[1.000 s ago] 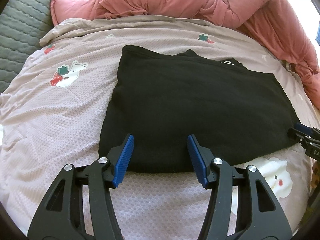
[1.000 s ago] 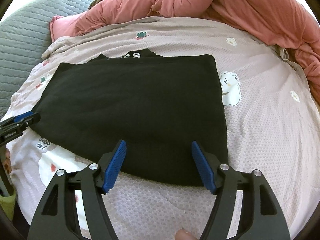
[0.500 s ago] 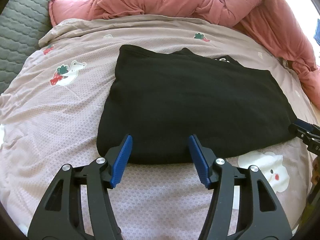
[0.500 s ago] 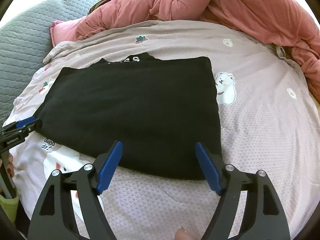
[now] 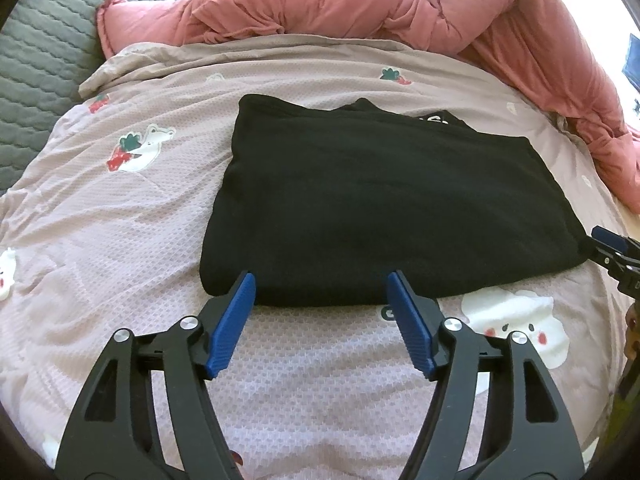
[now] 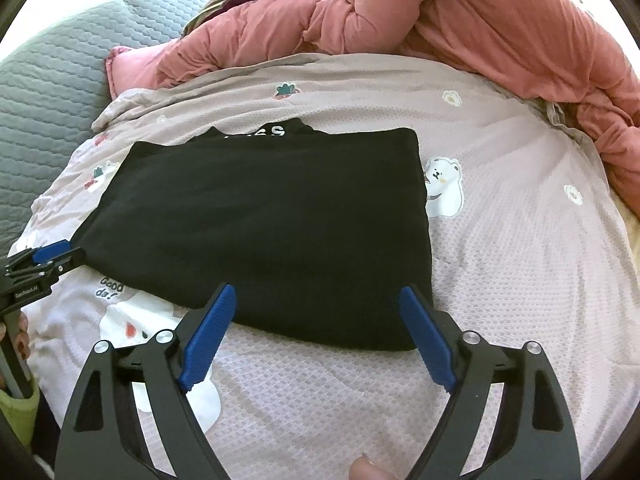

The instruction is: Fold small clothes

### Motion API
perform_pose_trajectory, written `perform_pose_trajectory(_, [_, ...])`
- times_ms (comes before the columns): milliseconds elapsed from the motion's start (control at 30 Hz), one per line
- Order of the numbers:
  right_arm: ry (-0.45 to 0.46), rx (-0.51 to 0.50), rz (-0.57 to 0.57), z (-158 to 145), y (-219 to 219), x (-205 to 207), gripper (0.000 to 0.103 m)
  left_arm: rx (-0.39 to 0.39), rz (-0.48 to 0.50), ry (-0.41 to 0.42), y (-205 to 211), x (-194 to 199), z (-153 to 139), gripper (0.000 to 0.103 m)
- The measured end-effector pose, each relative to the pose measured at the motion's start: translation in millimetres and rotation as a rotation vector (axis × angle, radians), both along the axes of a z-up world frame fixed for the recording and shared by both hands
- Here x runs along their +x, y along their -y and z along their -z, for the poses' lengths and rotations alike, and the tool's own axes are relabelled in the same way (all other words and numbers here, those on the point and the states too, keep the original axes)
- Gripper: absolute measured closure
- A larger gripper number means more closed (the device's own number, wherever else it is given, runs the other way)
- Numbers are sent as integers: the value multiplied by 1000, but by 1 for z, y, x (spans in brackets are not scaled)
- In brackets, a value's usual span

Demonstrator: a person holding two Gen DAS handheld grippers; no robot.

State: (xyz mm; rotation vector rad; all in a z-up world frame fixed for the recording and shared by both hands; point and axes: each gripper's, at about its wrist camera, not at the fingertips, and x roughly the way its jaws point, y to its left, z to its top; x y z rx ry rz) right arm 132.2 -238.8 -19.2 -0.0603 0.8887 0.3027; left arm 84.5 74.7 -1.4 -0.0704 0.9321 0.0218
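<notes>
lay flat on the sheet [image 5: 120,240] just ahead of both tools: a black garment [image 5: 380,208], already folded into a squarish block, white lettering peeking out at its far edge. looked soft, limp and light, thick enough at the near fold to offer a rounded lip; likely to sag and slide open unless pinched through all layers. best taken at the near hem, close to each near corner, one tool per corner. left gripper [image 5: 320,312] spread wide, holding nothing, tips just at the near edge toward the cloth's left corner. right gripper [image 6: 316,324] likewise spread and empty, tips over the near edge by the right corner. well beyond the cloth, a pink duvet [image 6: 440,20] bunched up, and a grey quilt [image 6: 48,88] off to the far left; neither in the way. nothing on the sheet between tools and hem, only printed bears.
</notes>
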Motion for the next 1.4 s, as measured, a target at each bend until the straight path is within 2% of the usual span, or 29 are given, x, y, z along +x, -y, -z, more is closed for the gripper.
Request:
perform_pose_trajectory(67, [7,-2,-3,-2,-1,-2,14,-3,3,2,0,-3,-2,40])
perform_pose_trajectory(100, [11,-2,-6,-3,-2,-3,14,-3,4,4,1,-5,-3,36])
perform_pose_trajectory(367, [36,1,-25,-13,-7,-12,12,-8,4,22,0,-14,-12,29])
perform_pose_trajectory(467, [45,3,-34,-18,-8,-16,12,-9,7,31,2,-18,-18,29])
perform_pose_trajectory(567, [58,8,-43,-23,-10,-21,11,-2,9,42,4,-22,-22,18])
perform_pose_trajectory(833, [103,14,-55,-40,-15,-33,7,10,17,59,7,-33,-32,17])
perform_pose_trajectory(900, [115,14,-63,-45,-17,-37,6,8,19,62,8,-36,-35,9])
perform_pose_trajectory(1400, [209,39,-92,-74,-31,-59,5,7,0,115,2,-56,-56,10])
